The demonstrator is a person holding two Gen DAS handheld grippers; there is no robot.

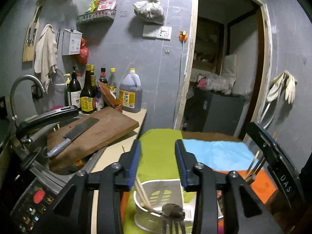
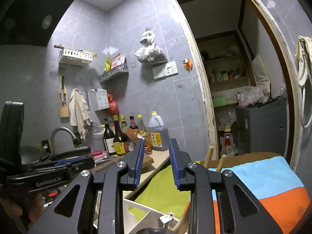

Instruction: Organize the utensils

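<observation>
My left gripper (image 1: pixel 158 144) is open with nothing between its blue pads, and it hangs just above a white utensil holder (image 1: pixel 156 193) standing on a green cloth (image 1: pixel 158 156). Wooden chopsticks (image 1: pixel 143 194) lean in the holder's left side. A metal fork (image 1: pixel 173 213) stands at its near rim. My right gripper (image 2: pixel 156 146) is also open and empty over the same holder (image 2: pixel 140 214), with a metal utensil tip (image 2: pixel 167 217) below it. Two wooden stick ends (image 2: pixel 209 156) rise just right of its right finger, outside the jaws. What holds them is hidden.
A wooden cutting board (image 1: pixel 109 128) with a cleaver (image 1: pixel 78 132) lies across the sink, beside the faucet (image 1: pixel 23 85). Sauce bottles (image 1: pixel 87 93) line the wall. Blue (image 1: pixel 214 154) and orange cloths cover the surface on the right. An open doorway (image 1: pixel 224 68) lies beyond.
</observation>
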